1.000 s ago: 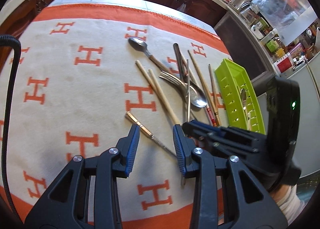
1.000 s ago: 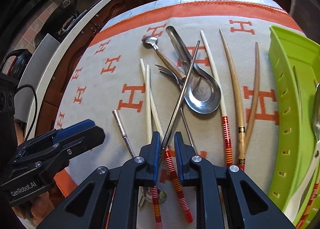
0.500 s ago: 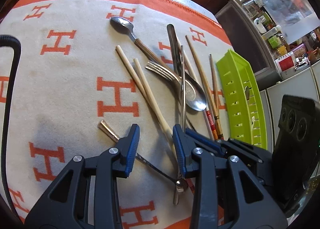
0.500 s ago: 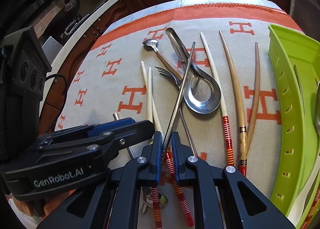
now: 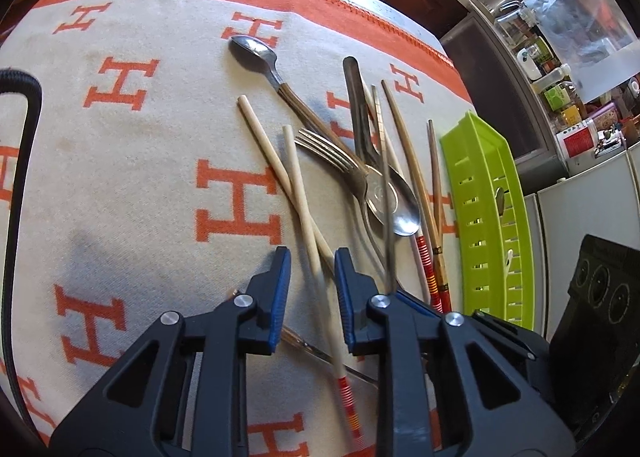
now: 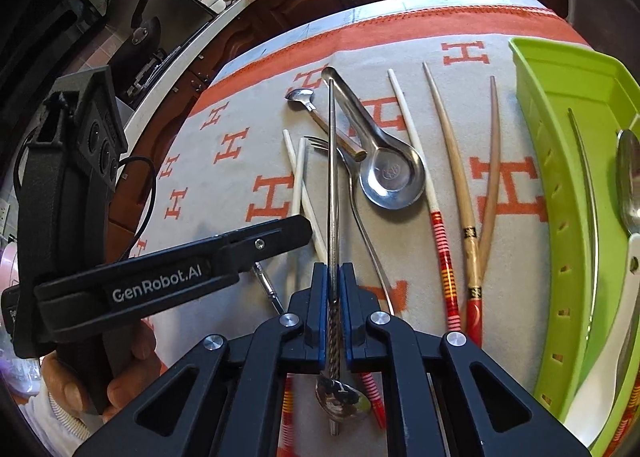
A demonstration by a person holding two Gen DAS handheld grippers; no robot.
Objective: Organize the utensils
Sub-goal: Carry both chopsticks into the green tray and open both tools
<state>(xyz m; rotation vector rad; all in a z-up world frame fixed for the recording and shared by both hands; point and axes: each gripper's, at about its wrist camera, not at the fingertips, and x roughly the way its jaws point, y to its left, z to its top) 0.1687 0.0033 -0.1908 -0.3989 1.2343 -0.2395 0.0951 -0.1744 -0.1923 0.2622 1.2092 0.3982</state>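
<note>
- Between the right gripper's [image 6: 333,289] blue pads sits a thin twisted-handle metal spoon [image 6: 332,193], pinched tight, its small bowl hanging below the jaws and its long stem pointing away over the cloth.
- Just to its left, the left gripper [image 5: 308,289] straddles a pale chopstick [image 5: 304,209] with a red-striped end; its jaws are closing, with the pads not yet on the stick.
- Beyond them a fork [image 5: 332,155], a wide ladle-like spoon [image 6: 390,177], a teaspoon [image 5: 256,51] and more chopsticks [image 6: 452,161] lie scattered on the orange-lettered cloth [image 5: 140,177].
- At the right edge stands a green slotted tray [image 6: 560,185], with cutlery already lying in it.
</note>
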